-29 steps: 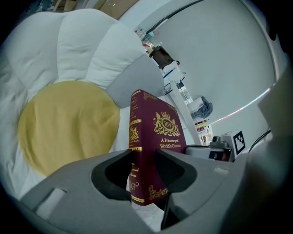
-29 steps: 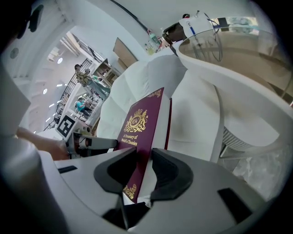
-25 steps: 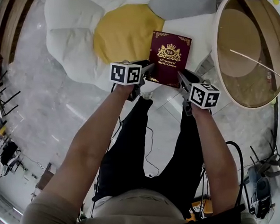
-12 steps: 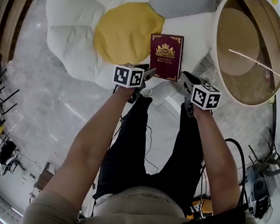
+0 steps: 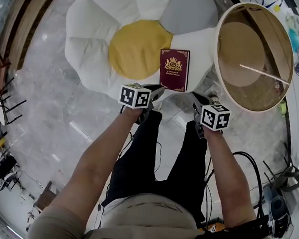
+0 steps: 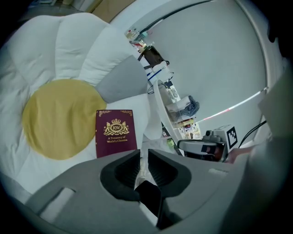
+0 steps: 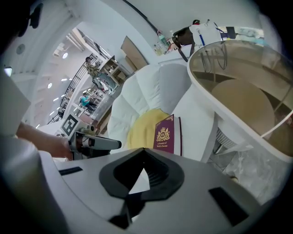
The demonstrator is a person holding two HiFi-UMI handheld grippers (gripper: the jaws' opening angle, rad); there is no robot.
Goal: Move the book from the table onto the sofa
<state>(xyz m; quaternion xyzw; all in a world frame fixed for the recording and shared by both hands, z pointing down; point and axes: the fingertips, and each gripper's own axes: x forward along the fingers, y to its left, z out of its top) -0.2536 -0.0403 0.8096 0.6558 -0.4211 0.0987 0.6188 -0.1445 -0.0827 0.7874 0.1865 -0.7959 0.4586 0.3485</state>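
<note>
The dark red book (image 5: 174, 69) with gold print lies flat on a white petal of the flower-shaped sofa (image 5: 89, 27), beside its yellow centre (image 5: 138, 47). Both grippers hang apart from it, above its near edge. My left gripper (image 5: 157, 89) is closing, with a narrow gap left and nothing between the jaws. My right gripper (image 5: 197, 98) is shut and empty. The left gripper view has the book (image 6: 116, 132) just beyond the left gripper (image 6: 143, 157). In the right gripper view the book (image 7: 165, 133) lies ahead of the shut right gripper (image 7: 143, 153).
A round glass-topped table (image 5: 254, 52) with a white rim stands right of the sofa, close to the right gripper. Cables (image 5: 253, 163) trail over the marble floor. Black chair legs (image 5: 4, 102) stand at the left. Equipment (image 5: 278, 210) sits at lower right.
Both grippers have pulled back from the book's near corners and risen. The book has stayed flat on the sofa.
</note>
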